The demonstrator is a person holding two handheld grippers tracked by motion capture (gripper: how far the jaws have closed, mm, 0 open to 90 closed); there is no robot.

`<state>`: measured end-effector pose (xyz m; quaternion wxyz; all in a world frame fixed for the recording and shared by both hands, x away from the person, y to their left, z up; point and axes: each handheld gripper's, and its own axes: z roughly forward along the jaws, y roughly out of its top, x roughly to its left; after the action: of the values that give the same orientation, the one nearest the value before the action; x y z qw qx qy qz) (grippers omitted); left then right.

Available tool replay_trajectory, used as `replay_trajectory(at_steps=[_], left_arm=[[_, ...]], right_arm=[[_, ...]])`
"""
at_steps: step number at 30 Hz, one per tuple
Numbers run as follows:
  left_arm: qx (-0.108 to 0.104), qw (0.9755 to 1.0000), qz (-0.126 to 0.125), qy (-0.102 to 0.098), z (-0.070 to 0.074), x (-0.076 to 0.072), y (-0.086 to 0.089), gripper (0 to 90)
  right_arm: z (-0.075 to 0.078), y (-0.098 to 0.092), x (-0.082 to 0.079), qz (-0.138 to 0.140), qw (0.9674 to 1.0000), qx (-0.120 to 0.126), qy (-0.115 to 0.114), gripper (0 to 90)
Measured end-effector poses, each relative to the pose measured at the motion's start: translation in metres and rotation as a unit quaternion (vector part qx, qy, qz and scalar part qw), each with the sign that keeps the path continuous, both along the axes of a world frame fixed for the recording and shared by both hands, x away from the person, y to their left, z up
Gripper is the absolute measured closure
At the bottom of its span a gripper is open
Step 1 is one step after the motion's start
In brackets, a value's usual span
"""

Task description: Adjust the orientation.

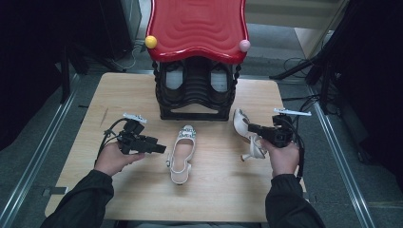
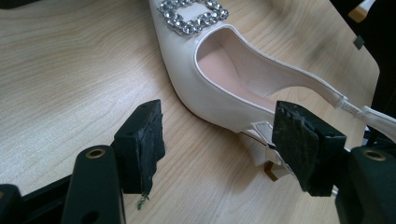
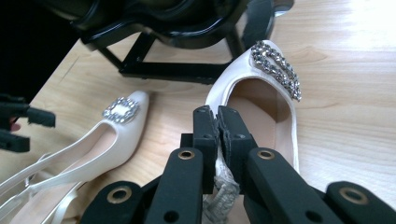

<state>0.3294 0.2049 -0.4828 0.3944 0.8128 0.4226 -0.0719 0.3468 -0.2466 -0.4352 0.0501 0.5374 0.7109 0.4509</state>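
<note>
Two white shoes [image 1: 183, 154] [image 1: 243, 124] outside black rack [image 1: 194, 90].

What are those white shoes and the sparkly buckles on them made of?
The white shoes look like smooth leather or a synthetic with a soft satin sheen; which one is unclear. The buckles seem to be metal frames set with glittering rhinestones, probably glass or plastic.

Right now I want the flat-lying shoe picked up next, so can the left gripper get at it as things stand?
Probably yes. The left gripper is open, its jaws aimed at the side of the flat-lying shoe near the heel, with bare table between them and nothing in the way.
</note>
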Motion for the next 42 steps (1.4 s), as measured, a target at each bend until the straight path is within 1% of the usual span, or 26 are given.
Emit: replay_trajectory(at_steps=[5, 7, 12, 17, 21, 24, 29, 33, 35, 38, 42], left_arm=[[0.0, 1.0, 0.001, -0.001, 0.0, 0.0, 0.001, 33.9], [0.0, 1.0, 0.001, -0.001, 0.0, 0.0, 0.001, 33.9], [0.002, 1.0, 0.001, -0.003, 0.0, 0.0, 0.0, 33.9], [0.003, 1.0, 0.0, -0.003, 0.0, 0.0, -0.001, 33.9], [0.0, 1.0, -0.002, -0.001, 0.0, 0.0, -0.001, 34.0], [0.001, 1.0, -0.002, -0.002, 0.0, 0.0, -0.001, 34.0], [0.002, 1.0, -0.002, -0.004, 0.0, 0.0, -0.003, 34.0], [0.002, 1.0, -0.005, -0.003, 0.0, -0.001, -0.003, 34.0], [0.001, 1.0, -0.006, -0.003, 0.001, -0.001, -0.002, 34.0], [0.002, 1.0, -0.007, -0.005, 0.0, -0.001, -0.003, 34.0], [0.004, 1.0, -0.006, -0.005, 0.0, -0.002, -0.004, 34.0]], right_arm=[[0.002, 0.009, -0.009, 0.017, 0.9998, -0.003, 0.002, 87.9], [0.003, 0.011, -0.012, 0.022, 0.9998, 0.002, 0.003, 87.9], [0.003, 0.02, -0.019, 0.037, 0.9993, -0.001, 0.003, 87.8], [-0.001, 0.033, -0.02, 0.056, 0.9984, -0.006, 0.006, 87.8], [-0.004, 0.043, -0.02, 0.071, 0.9974, -0.008, 0.012, 87.9], [-0.006, 0.049, -0.019, 0.078, 0.9968, -0.01, 0.012, 87.9], [-0.012, 0.061, -0.017, 0.088, 0.9959, -0.011, 0.018, 87.9], [-0.02, 0.073, -0.015, 0.096, 0.9948, -0.021, 0.023, 87.8], [-0.024, 0.078, -0.014, 0.105, 0.9939, -0.018, 0.027, 87.9], [-0.026, 0.087, -0.016, 0.115, 0.9927, -0.026, 0.027, 87.9], [-0.033, 0.096, -0.019, 0.127, 0.991, -0.023, 0.035, 87.8]])
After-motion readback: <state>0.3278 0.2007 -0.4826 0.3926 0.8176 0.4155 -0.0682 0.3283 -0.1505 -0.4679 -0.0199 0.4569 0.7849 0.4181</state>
